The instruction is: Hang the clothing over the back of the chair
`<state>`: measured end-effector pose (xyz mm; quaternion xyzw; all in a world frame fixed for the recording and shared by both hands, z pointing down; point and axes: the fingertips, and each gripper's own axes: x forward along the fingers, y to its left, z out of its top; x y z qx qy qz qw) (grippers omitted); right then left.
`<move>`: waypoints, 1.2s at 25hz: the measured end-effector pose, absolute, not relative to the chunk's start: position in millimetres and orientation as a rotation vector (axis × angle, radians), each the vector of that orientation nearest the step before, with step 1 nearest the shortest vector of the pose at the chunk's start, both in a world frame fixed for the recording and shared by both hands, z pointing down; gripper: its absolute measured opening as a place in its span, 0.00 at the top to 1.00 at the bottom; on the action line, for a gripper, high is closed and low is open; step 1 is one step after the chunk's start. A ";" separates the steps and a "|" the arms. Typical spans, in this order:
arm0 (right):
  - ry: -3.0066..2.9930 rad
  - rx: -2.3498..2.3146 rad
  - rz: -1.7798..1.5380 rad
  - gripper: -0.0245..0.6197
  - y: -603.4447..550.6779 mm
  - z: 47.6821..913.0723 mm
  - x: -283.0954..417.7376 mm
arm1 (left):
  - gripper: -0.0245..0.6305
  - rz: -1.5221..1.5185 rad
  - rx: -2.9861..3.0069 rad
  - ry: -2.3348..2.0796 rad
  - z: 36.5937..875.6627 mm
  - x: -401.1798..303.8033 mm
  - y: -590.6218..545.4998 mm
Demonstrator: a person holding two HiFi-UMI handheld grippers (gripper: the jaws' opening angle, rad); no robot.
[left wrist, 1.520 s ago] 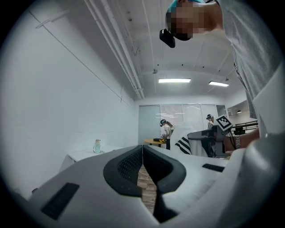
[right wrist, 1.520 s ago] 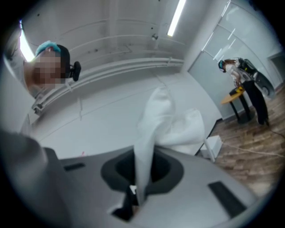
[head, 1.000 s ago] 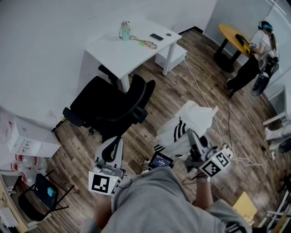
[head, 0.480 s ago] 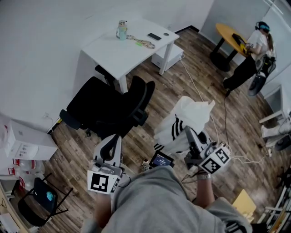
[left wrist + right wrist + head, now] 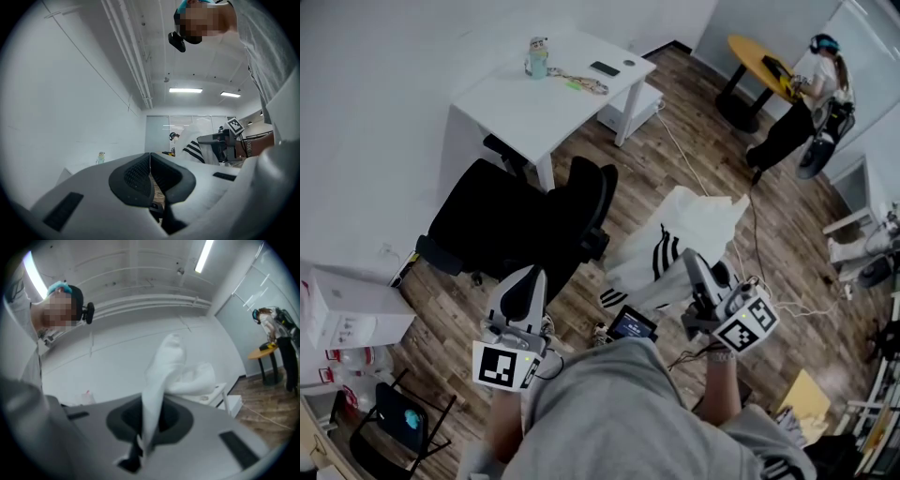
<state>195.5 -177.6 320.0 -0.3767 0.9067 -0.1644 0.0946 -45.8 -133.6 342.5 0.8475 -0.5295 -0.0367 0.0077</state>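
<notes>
White cloth with black stripes, the clothing is held bunched up in the air to the right of the chair, above the wooden floor. It is close to the chair's back but not on it, and a strip of floor shows between the two.

The right hand-held gripper has its jaws clamped on a fold of the clothing. In the right gripper view the white cloth rises from between the dark pads and flops over to the right.

The left hand-held gripper points level toward the black chair, and its tip shows against the chair's near edge. I cannot tell whether it touches. In the left gripper view its jaws are pressed together with nothing between them, and the striped clothing and the other hand-held gripper show off to the right.

The chair stands beside a white table, with its curved back on the side nearest the clothing. On the table are a bottle and a dark phone. At the far right a person stands by a round table with a yellow top. A white box sits by the wall at the left.
</notes>
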 end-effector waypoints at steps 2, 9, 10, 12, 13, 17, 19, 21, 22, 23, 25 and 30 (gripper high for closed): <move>2.683 -1.131 -0.480 0.90 -180.7 316.5 188.8 | 0.91 -0.113 2.663 -1.630 342.9 -50.4 -139.1; 2.655 -1.171 -0.460 0.90 -183.4 302.7 172.0 | 0.91 -0.143 2.716 -1.558 338.6 -59.4 -149.7; 2.643 -1.173 -0.458 0.90 -183.2 298.6 170.7 | 0.91 -0.146 2.725 -1.548 337.8 -60.3 -150.0; 2.627 -1.180 -0.451 0.90 -184.6 290.2 168.2 | 0.91 -0.151 2.740 -1.529 335.2 -61.8 -151.6; 2.623 -1.187 -0.448 0.90 -186.6 286.6 167.2 | 0.91 -0.153 2.746 -1.520 333.6 -62.4 -153.0; 2.625 -1.213 -0.441 0.90 -193.9 277.6 161.8 | 0.91 -0.159 2.768 -1.499 329.0 -65.5 -158.4; 2.631 -1.217 -0.431 0.90 -195.3 273.9 157.1 | 0.91 -0.163 2.774 -1.493 327.6 -69.3 -160.0; 2.640 -1.221 -0.419 0.90 -197.6 269.3 151.5 | 0.91 -0.163 2.778 -1.489 326.8 -74.9 -162.0; 2.645 -1.222 -0.413 0.90 -199.2 266.8 148.5 | 0.91 -0.162 2.780 -1.487 326.6 -78.0 -163.2; 2.651 -1.223 -0.405 0.90 -200.8 264.0 145.8 | 0.91 -0.163 2.782 -1.485 326.4 -80.7 -164.3; 2.664 -1.223 -0.385 0.90 -203.9 257.6 140.9 | 0.91 -0.170 2.784 -1.480 325.2 -84.9 -166.7; 2.698 -1.212 -0.343 0.90 -213.3 243.2 129.8 | 0.91 -0.181 2.790 -1.466 323.4 -93.5 -172.7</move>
